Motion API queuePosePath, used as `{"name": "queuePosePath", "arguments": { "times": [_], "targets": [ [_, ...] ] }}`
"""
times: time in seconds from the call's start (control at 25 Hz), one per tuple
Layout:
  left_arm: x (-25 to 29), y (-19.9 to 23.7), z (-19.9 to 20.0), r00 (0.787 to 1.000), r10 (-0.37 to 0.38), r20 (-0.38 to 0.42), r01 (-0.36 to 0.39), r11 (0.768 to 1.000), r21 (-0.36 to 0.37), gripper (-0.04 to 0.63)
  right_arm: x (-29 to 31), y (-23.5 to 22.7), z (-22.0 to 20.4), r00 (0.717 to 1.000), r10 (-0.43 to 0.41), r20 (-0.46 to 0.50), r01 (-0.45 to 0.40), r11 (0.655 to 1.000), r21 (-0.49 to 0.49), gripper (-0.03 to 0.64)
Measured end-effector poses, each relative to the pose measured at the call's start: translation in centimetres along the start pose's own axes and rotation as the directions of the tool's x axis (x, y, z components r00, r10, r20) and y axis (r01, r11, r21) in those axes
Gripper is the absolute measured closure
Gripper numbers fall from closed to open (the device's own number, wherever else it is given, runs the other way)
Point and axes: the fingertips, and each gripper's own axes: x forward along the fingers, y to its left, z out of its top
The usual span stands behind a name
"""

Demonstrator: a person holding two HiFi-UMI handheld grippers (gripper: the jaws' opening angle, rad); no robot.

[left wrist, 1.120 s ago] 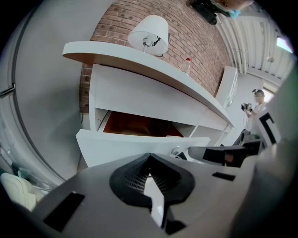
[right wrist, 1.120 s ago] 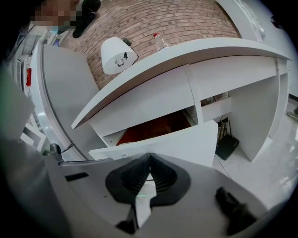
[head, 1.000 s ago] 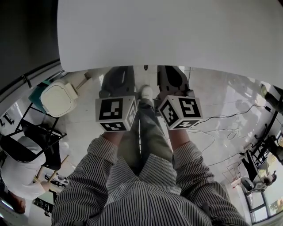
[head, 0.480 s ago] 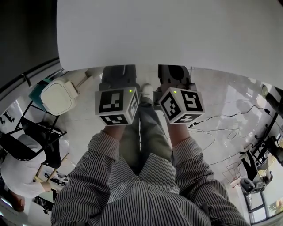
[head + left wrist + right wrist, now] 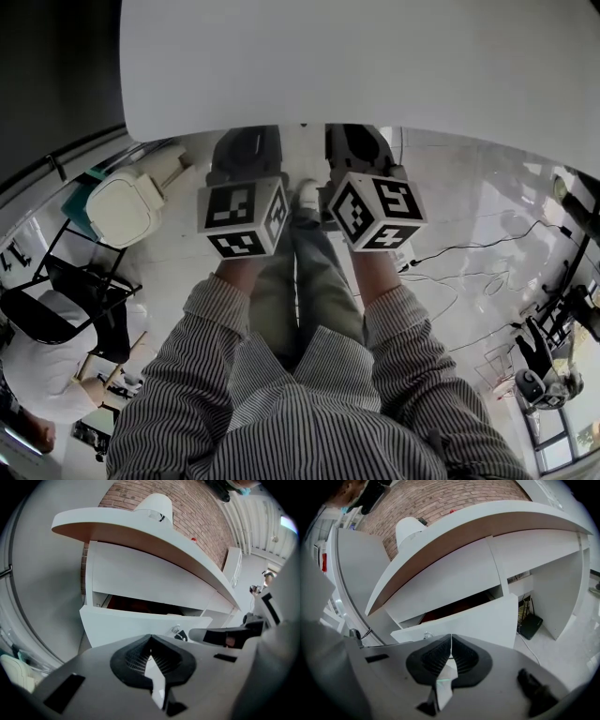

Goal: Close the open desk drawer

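**Below the desk edge: drawer open, both grippers moving in**

Item 1. Desk (image 5: 356, 66). White top, filling the upper half of the head view. Its underside is brown in both gripper views, with a brick wall behind.

Item 2. Drawer (image 5: 136, 623). Sits directly under the top and is pulled out. A dark gap shows between its white front and the carcass, so it is not yet closed. The front is tilted across both gripper views and lies just ahead of the jaws, though whether they touch it I cannot tell.

Item 3. Left gripper (image 5: 150, 641). Jaws are pressed together with nothing between them, and they point at the drawer front.

Item 4. Right gripper (image 5: 451, 639). Jaws likewise together and empty, facing the same front further to the right.

Item 5. Lock (image 5: 176, 630). A small metal fitting on the drawer front, probably a lock.

Change noted: over the last second both marker cubes have slid up towards the desk edge, and the gripper bodies now reach further beneath it. I judge this to be the approach for a push. With the jaws together they make blunt pushers, so pressing both squarely on the front should slide the drawer in evenly.
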Motion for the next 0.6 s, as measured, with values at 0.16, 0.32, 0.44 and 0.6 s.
{"name": "queuePosePath", "arguments": {
  "times": [0.16,0.32,0.44,0.6],
  "targets": [
    [-1.2,-0.4,-0.7,1.0,-0.01,0.002,0.01,1.0,0.005,0.583,-0.8,0.8,-0.5,1.0,0.008,0.008,-0.008,1.0,-0.007,0.6],
    [-2.5,-0.9,-0.5,0.999,-0.028,0.021,0.028,1.0,0.009,0.583,-1.9,2.0,0.0,0.999,0.035,0.025,-0.035,0.999,-0.03,0.6],
    [-3.4,-1.7,0.0,0.998,-0.039,0.04,0.038,0.999,0.011,0.583,-2.6,2.9,0.6,0.996,0.08,0.024,-0.079,0.996,-0.044,0.6],
    [-4.9,-2.2,0.7,0.996,-0.052,0.071,0.051,0.998,0.021,0.583,-4.2,3.8,1.5,0.995,0.083,0.061,-0.081,0.996,-0.038,0.601]
  ]
}}
